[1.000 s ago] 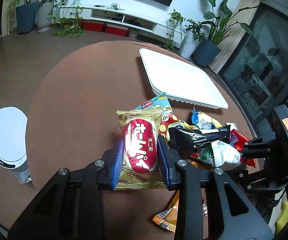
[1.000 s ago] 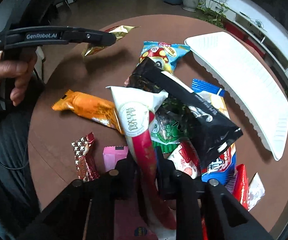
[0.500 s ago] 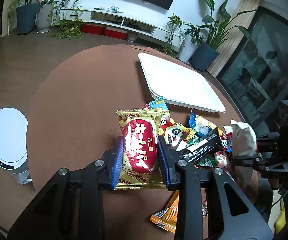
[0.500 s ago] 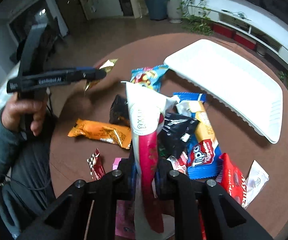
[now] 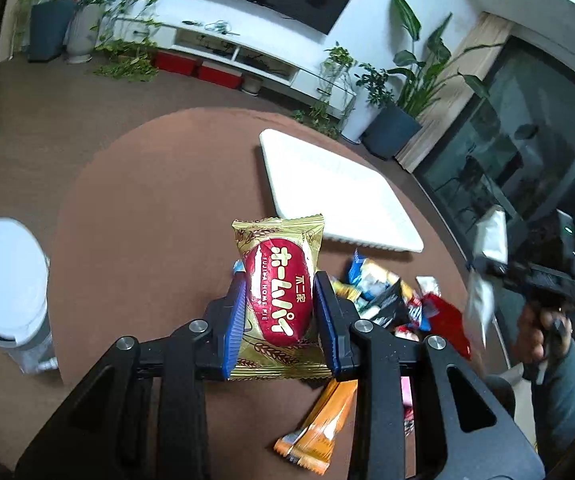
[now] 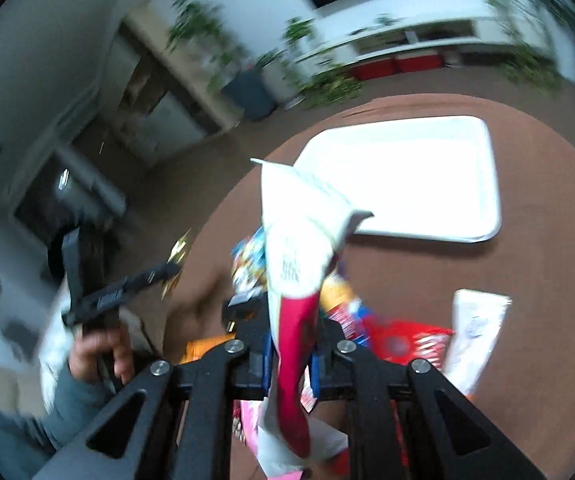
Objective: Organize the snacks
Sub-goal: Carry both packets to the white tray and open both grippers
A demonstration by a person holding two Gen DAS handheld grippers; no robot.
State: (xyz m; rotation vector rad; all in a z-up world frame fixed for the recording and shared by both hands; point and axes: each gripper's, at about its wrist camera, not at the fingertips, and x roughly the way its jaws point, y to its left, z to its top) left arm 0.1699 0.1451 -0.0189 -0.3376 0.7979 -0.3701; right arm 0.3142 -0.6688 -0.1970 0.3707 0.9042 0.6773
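My left gripper [image 5: 281,316] is shut on a gold and red pie snack packet [image 5: 278,296] and holds it above the round brown table [image 5: 147,208]. My right gripper [image 6: 290,360] is shut on a white and red snack bag [image 6: 293,264], held high over the snack pile; it also shows in the left wrist view [image 5: 485,264]. A white tray [image 5: 335,188] lies at the table's far side, seen also in the right wrist view [image 6: 407,184]. The pile of loose snacks [image 5: 399,308] lies near the table's right edge.
An orange packet [image 5: 319,424] lies near the front edge. A white round-topped appliance [image 5: 5,284] stands left of the table. A white packet [image 6: 473,332] and a red packet [image 6: 403,344] lie on the right. Plants and a TV unit line the far wall.
Both grippers have risen with their packets. The right gripper lifted the white and red bag clear of the pile and swung; its view is now blurred.
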